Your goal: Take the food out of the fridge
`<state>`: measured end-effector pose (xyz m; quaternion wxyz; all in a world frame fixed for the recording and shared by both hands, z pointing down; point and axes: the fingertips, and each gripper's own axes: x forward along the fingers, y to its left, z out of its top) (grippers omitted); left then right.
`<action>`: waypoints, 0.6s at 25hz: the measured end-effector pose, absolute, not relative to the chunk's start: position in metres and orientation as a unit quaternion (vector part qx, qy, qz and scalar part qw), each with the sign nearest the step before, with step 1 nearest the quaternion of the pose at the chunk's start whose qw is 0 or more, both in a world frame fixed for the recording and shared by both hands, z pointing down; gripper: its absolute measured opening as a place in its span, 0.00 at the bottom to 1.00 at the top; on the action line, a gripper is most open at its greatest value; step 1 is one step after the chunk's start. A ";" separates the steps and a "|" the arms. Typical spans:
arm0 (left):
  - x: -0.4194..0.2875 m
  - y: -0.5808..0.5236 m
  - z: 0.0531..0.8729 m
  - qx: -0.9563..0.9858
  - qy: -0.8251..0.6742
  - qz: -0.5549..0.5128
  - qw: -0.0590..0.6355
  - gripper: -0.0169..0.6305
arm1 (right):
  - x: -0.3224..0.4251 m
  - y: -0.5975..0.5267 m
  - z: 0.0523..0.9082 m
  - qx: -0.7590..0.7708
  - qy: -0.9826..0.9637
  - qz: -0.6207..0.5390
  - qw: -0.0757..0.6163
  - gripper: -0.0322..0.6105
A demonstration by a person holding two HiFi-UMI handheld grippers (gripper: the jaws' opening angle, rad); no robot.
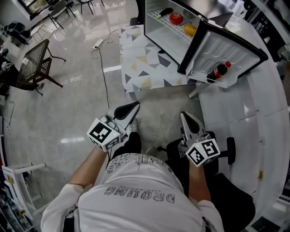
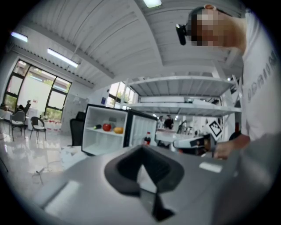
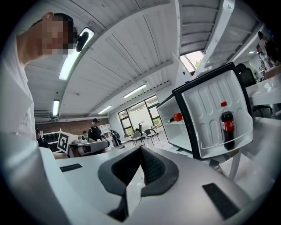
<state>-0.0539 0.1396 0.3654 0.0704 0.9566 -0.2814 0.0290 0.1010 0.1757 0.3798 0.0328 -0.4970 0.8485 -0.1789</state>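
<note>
The left tongs (image 1: pixel 132 108) and the right tongs (image 1: pixel 185 118) are both pressed together and empty. Beyond them, one open fridge (image 1: pixel 156 34) on a triangle-patterned counter (image 1: pixel 140 63) holds three foods on its shelf (image 1: pixel 176 31) (well apart from the tongs): one red round fruit (image 1: pixel 176 18), one orange fruit (image 1: pixel 190 30), one dark long vegetable (image 1: pixel 165 12). One cola bottle (image 1: pixel 219 71) stands in its door (image 1: pixel 226 47).

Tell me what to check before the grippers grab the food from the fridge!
1. The fridge door is open: ok, it stands wide open.
2. Food in sight: ok. A red fruit, an orange fruit and a dark vegetable lie on the shelf; a bottle stands in the door.
3. The left gripper is empty: ok, shut on nothing.
4. The right gripper is empty: ok, shut on nothing.
5. Jaws apart for grabbing: not ok, both pairs are together.
6. Close enough: not ok, both grippers are well short of the food.
</note>
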 end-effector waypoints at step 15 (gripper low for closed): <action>-0.077 0.014 0.376 0.958 -0.271 0.025 0.084 0.04 | 0.077 0.054 0.388 -0.506 0.842 -0.189 0.016 0.03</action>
